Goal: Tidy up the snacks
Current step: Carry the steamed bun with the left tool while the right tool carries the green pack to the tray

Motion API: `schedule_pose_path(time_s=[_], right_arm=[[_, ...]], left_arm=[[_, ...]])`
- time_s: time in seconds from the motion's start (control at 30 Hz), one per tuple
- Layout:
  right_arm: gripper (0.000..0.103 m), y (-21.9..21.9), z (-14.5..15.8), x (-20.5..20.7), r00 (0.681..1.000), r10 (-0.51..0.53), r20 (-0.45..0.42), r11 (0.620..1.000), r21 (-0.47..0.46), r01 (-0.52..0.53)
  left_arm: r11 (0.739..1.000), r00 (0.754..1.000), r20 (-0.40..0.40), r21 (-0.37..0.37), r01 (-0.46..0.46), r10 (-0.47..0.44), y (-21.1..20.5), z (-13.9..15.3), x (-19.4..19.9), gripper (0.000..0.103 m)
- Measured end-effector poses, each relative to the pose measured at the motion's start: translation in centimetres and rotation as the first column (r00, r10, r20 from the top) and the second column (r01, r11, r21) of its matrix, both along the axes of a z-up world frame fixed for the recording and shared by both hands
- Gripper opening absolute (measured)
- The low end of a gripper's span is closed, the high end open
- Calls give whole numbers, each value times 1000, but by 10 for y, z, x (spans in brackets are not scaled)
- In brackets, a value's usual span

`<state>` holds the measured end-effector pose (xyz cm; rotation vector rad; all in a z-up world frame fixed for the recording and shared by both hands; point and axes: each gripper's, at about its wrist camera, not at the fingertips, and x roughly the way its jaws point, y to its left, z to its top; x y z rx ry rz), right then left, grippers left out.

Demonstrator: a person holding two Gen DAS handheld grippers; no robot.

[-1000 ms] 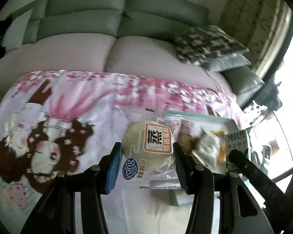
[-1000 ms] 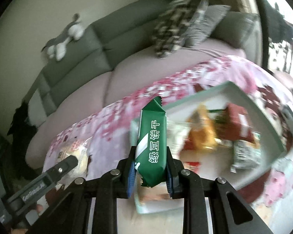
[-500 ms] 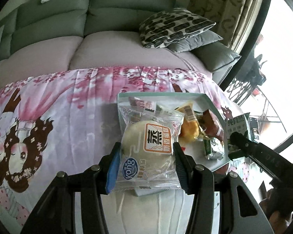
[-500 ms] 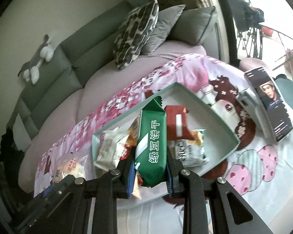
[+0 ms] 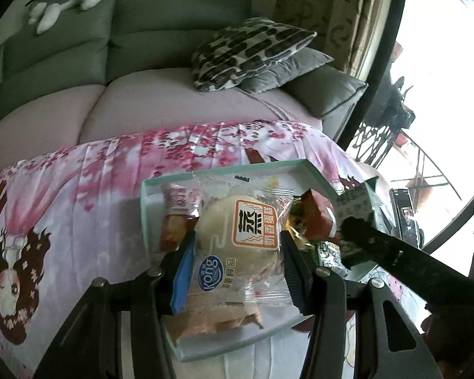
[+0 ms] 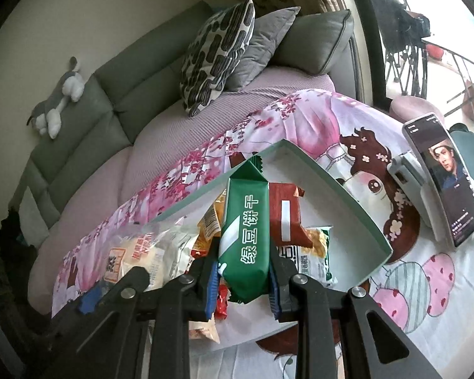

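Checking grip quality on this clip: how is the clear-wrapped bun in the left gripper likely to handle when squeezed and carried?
The bun looks soft and puffy, so it probably squashes under a firm pinch. Its clear wrapper is loose and glossy, so it may slip or crinkle against the left gripper. It seems light: it sits level between the fingers.

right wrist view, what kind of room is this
Most likely a home living room: a grey sofa with throw pillows, a plush toy on its backrest, and a table under a cartoon-print cloth holding a snack tray.
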<state>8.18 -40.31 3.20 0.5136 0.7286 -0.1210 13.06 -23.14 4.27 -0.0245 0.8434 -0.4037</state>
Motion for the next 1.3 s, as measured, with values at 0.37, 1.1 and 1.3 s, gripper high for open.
schedule_pose_path(time_s=[0.37, 1.1, 1.3], right_arm=[[28, -9, -11, 21, 1000, 22, -17, 1000, 5, -22], [28, -12, -28, 22, 997, 31, -65, 999, 25, -30], [28, -12, -30, 22, 997, 34, -66, 999, 37, -31]], left_arm=[[997, 999, -11, 58, 44, -44, -28, -16, 10, 53], [994, 998, -28, 93, 60, -58, -35, -21, 10, 62], [995, 998, -29, 89, 51, -48, -31, -20, 11, 62]])
